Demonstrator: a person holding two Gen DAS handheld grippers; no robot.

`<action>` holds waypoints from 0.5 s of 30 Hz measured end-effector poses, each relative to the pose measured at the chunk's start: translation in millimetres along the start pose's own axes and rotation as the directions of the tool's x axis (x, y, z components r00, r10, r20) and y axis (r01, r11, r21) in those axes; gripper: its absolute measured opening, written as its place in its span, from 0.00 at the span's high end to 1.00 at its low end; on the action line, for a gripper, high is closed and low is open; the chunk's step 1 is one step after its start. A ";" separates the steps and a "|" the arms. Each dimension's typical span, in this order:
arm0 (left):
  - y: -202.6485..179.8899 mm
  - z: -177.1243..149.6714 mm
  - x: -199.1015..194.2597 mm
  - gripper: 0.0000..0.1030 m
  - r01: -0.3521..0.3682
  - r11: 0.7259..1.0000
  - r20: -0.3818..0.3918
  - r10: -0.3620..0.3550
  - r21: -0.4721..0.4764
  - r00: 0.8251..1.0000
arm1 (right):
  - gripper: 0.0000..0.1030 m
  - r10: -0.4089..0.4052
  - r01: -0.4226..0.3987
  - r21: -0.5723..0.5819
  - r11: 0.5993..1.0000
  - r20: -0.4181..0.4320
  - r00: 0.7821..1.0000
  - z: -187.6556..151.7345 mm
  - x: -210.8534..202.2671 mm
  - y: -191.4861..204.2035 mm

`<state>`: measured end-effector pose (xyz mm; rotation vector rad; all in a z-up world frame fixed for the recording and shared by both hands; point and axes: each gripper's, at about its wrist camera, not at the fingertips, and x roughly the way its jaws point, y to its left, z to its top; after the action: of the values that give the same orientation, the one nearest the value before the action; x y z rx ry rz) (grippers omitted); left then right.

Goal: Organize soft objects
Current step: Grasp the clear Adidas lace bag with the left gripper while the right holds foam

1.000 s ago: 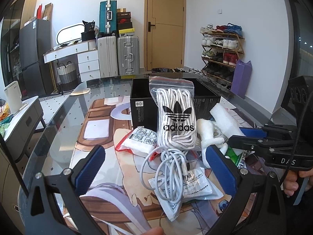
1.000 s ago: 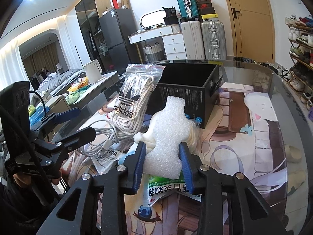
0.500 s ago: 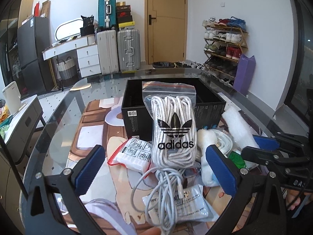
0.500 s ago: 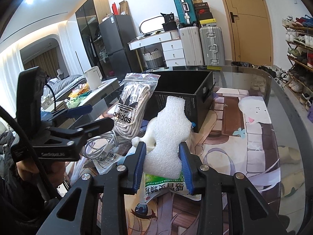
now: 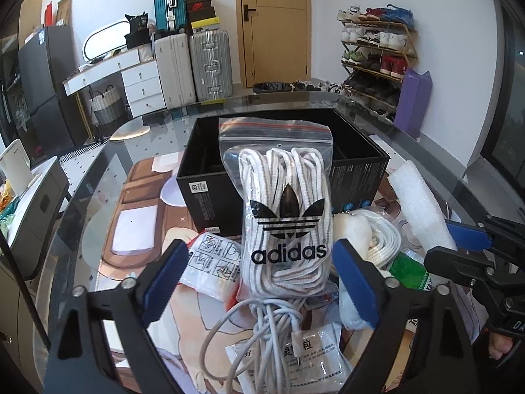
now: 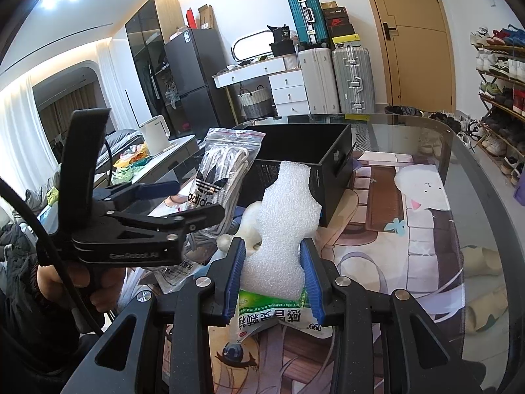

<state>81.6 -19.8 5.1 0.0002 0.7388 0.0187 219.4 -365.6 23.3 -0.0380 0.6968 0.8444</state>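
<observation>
My right gripper (image 6: 272,259) is shut on a white foam sheet (image 6: 283,226) and holds it upright above a green medicine packet (image 6: 279,312). The foam also shows in the left wrist view (image 5: 416,203), with the right gripper (image 5: 459,246) at the right edge. My left gripper (image 5: 259,269) is open, its blue pads either side of an adidas bag of white laces (image 5: 282,216) that leans on an open black box (image 5: 213,180). A coiled white cable (image 5: 265,325) lies under the bag. The left gripper also shows in the right wrist view (image 6: 193,203).
Flat sachets (image 5: 213,262) (image 5: 311,361), a white strap coil (image 5: 384,239) and a pale blue cloth (image 5: 351,312) lie around the bag on the glass table (image 5: 98,197). The table's right edge (image 6: 485,197) curves past the box. Suitcases and a shoe rack stand behind.
The left gripper has moved in toward the adidas bag, so its pads now flank it. The right gripper has lifted the foam sheet slightly and still holds it.
</observation>
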 end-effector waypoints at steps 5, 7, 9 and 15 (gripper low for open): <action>0.6 4.8 -1.0 0.18 0.018 1.000 -0.009 -0.018 -0.009 1.000 | 0.66 -0.003 0.003 0.002 1.000 0.002 1.000 1.4 0.2 0.4; 0.3 7.2 -0.9 0.18 0.017 1.000 -0.009 -0.017 -0.005 1.000 | 0.66 -0.002 0.002 0.003 1.000 0.003 1.000 1.8 0.5 -0.1; 0.1 9.6 -0.6 0.18 0.016 1.000 -0.012 -0.016 0.000 1.000 | 0.66 -0.001 0.001 0.002 1.000 0.002 1.000 1.9 0.5 0.1; -5.1 13.0 8.6 0.40 0.024 1.000 -0.050 -0.023 0.015 0.998 | 0.66 -0.001 0.001 0.003 1.000 0.001 1.000 1.7 -0.6 -0.9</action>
<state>96.8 -24.8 8.9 0.0059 0.7887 -0.0096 220.7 -366.1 24.7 -0.0351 0.6975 0.8419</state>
